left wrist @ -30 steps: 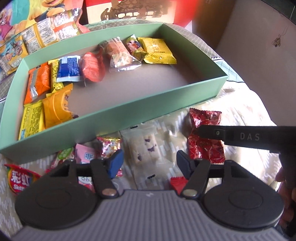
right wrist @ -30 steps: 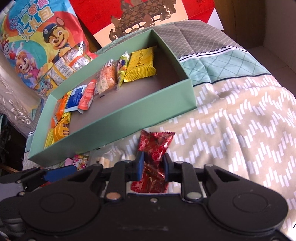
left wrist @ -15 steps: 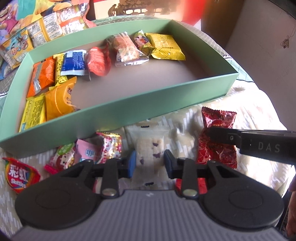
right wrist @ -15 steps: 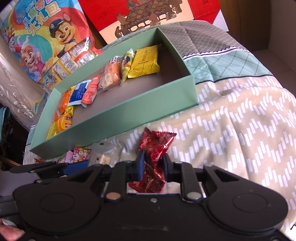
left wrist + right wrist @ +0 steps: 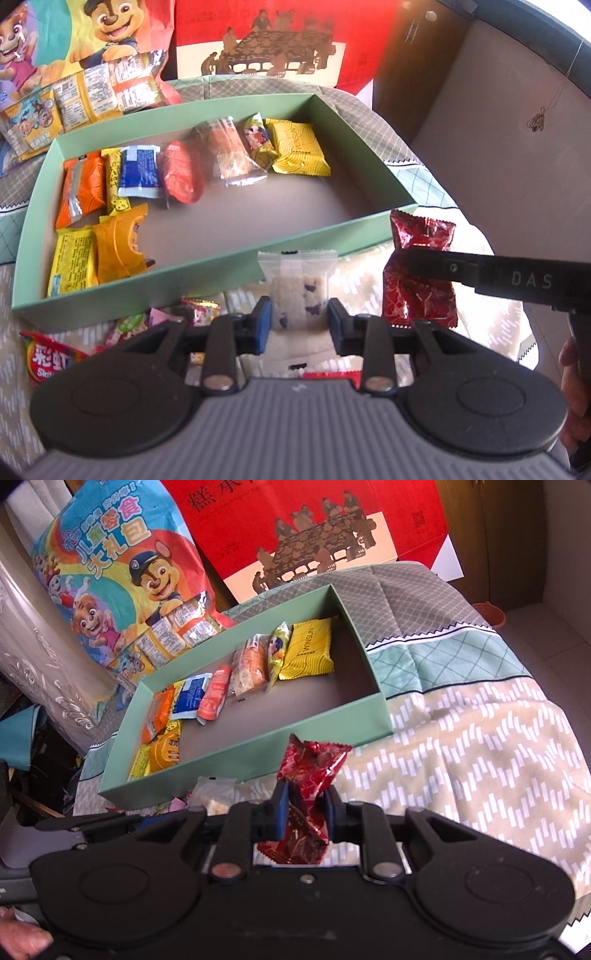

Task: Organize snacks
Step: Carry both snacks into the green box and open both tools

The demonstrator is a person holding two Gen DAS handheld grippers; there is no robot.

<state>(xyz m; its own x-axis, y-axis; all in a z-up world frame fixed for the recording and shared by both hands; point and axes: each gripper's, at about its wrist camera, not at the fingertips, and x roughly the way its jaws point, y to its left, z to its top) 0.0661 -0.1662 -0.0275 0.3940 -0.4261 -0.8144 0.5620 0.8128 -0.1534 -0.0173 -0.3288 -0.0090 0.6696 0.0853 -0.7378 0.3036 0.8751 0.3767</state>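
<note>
A green box (image 5: 221, 266) (image 5: 280, 738) holds several snack packs along its far and left sides. My left gripper (image 5: 298, 321) is shut on a clear white snack pack (image 5: 297, 288) with purple specks, lifted just in front of the box's near wall. My right gripper (image 5: 306, 805) is shut on a red foil snack pack (image 5: 312, 771), held above the cloth near the box's right front corner; that pack also shows in the left wrist view (image 5: 417, 266).
Loose snacks lie on the patterned cloth in front of the box: a Skittles bag (image 5: 48, 358) and small pink and green packs (image 5: 147, 321). A large cartoon snack bag (image 5: 122, 576) and a red carton (image 5: 314, 528) stand behind the box.
My left gripper shut on the clear white pack and lifted it. My right gripper raised the red foil pack off the cloth. Both moved up toward the box.
</note>
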